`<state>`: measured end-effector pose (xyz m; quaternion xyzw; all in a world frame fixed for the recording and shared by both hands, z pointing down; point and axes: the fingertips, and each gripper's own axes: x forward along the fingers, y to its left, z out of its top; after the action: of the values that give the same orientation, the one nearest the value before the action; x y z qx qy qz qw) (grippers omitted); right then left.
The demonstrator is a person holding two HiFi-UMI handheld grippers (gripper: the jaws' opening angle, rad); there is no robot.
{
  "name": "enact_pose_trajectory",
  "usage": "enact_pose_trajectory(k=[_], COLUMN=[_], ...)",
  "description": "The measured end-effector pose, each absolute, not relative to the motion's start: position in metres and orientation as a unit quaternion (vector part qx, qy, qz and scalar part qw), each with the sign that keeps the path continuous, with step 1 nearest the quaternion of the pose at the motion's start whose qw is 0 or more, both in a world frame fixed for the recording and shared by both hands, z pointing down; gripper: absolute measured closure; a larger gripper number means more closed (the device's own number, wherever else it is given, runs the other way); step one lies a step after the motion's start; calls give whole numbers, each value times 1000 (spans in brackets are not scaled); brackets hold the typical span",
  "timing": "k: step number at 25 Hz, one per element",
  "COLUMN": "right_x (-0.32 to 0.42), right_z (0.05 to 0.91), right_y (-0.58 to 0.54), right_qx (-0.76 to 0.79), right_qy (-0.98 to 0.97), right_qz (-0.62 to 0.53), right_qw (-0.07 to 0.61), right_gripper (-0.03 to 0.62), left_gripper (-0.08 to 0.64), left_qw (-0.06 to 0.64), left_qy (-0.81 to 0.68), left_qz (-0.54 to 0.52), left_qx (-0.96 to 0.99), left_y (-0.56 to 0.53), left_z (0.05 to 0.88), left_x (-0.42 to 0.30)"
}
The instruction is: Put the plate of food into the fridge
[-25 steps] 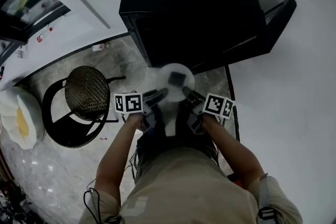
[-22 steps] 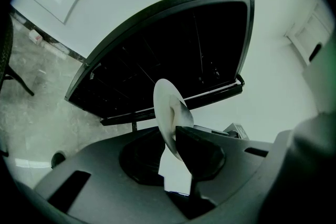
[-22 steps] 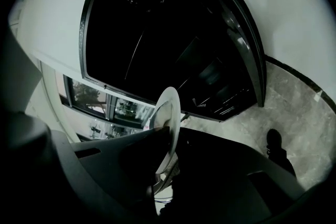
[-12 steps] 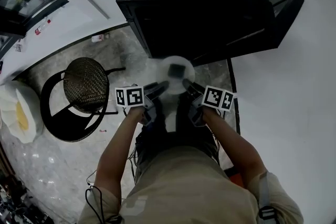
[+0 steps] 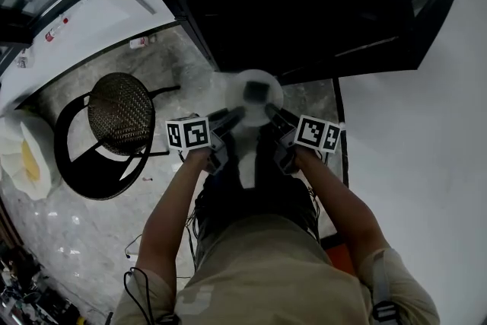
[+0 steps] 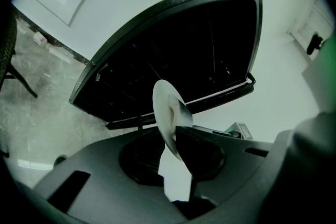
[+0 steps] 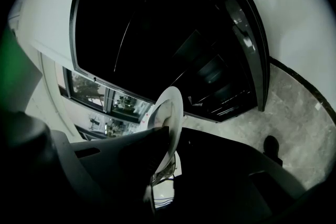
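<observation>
Presently, a small round white plate [image 5: 268,97] with a dark piece of food [image 5: 256,93] on it is held in the air just in front of the open low black fridge [image 5: 289,4], not yet inside it. The plate is pinched at its left rim by the left claw [image 5: 237,116] and at its right rim by the right claw [image 5: 271,113]. Both are pressed onto the thin edge, as is seen in each gripper view. The fridge door [image 5: 430,7] stands swung out at the right. A round black chair with a woven seat [image 5: 118,114] is seen at the left, well apart.

Several things could go wrong from here, it is judged. Because only the thin rim is gripped, the plate could be tilted if one claw is raised more than the other, and the food could slide off. If the two claws are pulled apart, the rim could slip out. The far edge could also be knocked against a shelf or the frame, since the dark inside is hard to read.
</observation>
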<state>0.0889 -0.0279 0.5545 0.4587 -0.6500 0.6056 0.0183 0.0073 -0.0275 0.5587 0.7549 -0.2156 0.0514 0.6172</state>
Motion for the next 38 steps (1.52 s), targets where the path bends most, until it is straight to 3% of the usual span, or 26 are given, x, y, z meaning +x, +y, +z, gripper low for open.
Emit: enact_pose_trajectory(k=[38], right_x=[100], right_z=[641], right_y=[-55], right_qx=[439], right_qy=[-653], right_qz=[617], right_qw=[21], right_gripper=[557], left_gripper=[505], left_qw=[625], left_qy=[-280], left_qz=[18], left_qx=[729], left_y=[-51], left_z=[644], left_x=[16])
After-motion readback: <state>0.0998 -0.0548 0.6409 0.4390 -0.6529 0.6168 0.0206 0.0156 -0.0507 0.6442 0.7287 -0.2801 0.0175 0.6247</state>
